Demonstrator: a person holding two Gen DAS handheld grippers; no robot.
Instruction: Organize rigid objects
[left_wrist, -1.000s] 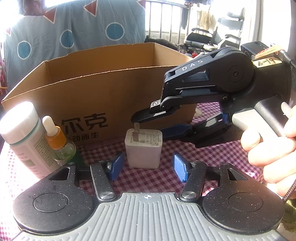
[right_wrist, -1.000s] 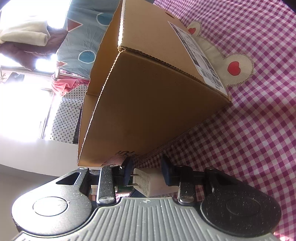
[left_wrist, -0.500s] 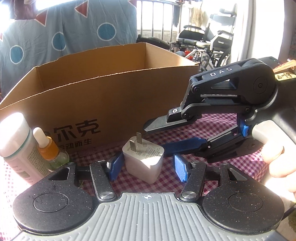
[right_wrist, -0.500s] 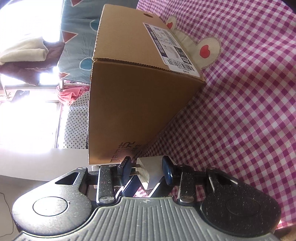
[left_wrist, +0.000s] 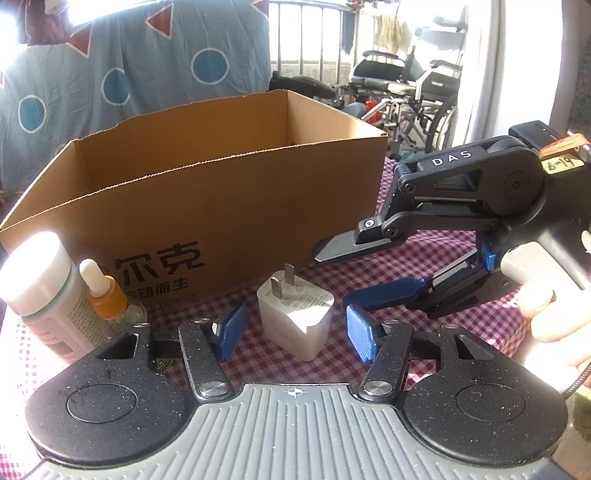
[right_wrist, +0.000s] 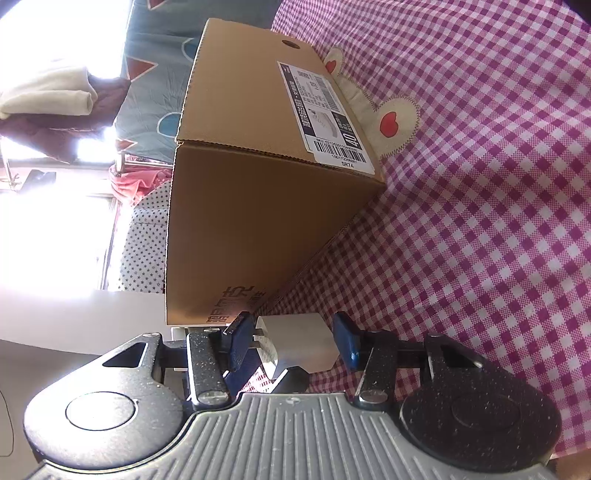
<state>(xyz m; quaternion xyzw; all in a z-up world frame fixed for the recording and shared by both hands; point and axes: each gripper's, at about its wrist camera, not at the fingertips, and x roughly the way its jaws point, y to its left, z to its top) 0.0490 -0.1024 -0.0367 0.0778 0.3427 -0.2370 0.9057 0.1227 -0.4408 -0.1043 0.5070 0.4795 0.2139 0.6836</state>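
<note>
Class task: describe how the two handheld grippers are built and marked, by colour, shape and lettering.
The right gripper is black with linked arms, white "DAS" lettering, a handwritten tag and blue finger pads. The left gripper has a ribbed grey body, speckled black round housings and blue pads.

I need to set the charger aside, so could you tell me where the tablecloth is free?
Free: the checked tablecloth right of the cardboard box. Crowded: in front of the box, where the charger stands between both open claws, left claw and right claw, with the white bottle and dropper bottle at the left.
</note>
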